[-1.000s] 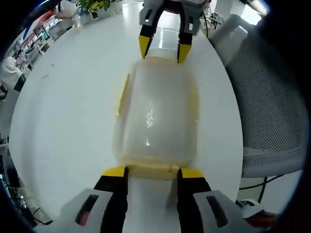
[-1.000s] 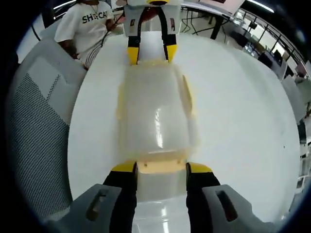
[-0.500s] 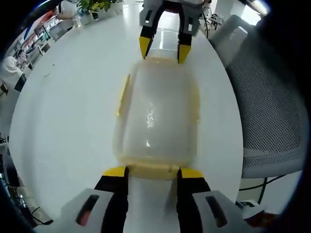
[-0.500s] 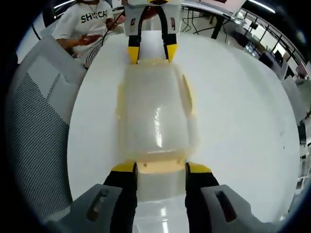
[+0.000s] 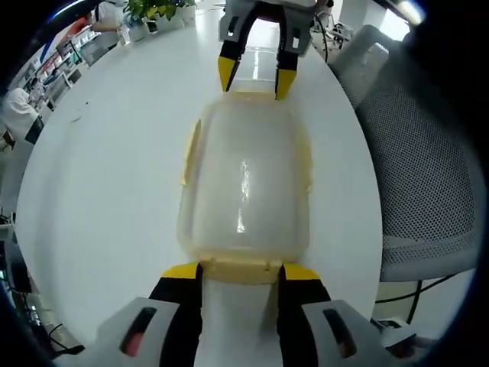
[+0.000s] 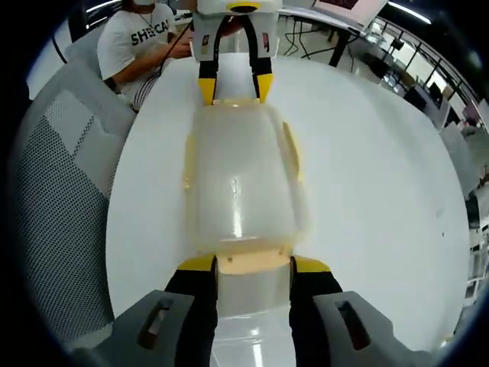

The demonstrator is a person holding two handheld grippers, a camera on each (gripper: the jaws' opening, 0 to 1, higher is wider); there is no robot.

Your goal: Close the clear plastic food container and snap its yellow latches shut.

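The clear container (image 5: pixel 243 189) lies on the round white table (image 5: pixel 107 176), lid on, between the two grippers, which face each other across its length. In the left gripper view, the left gripper (image 5: pixel 241 271) sits at the near short end with its jaws spread about as wide as the yellow latch (image 5: pixel 240 268) on that end; the yellow tips sit just beside the two ends of that latch, and whether they press on it cannot be told. The right gripper (image 5: pixel 251 79) stands at the far short end, jaws parted, tips close to the container's far edge. In the right gripper view, the same container (image 6: pixel 243 182) runs away from the camera, the right gripper (image 6: pixel 253 264) straddling the near end latch (image 6: pixel 254 262) with jaws apart, nothing clamped between them. The left gripper (image 6: pixel 233 86) appears at the far end, jaws open at the container's edge. A yellow side latch (image 6: pixel 291 151) stands out from the long side of the container. A mesh-backed grey chair (image 6: pixel 57 176) stands beside the table, and a seated person in a white shirt (image 6: pixel 141 38) is behind it.
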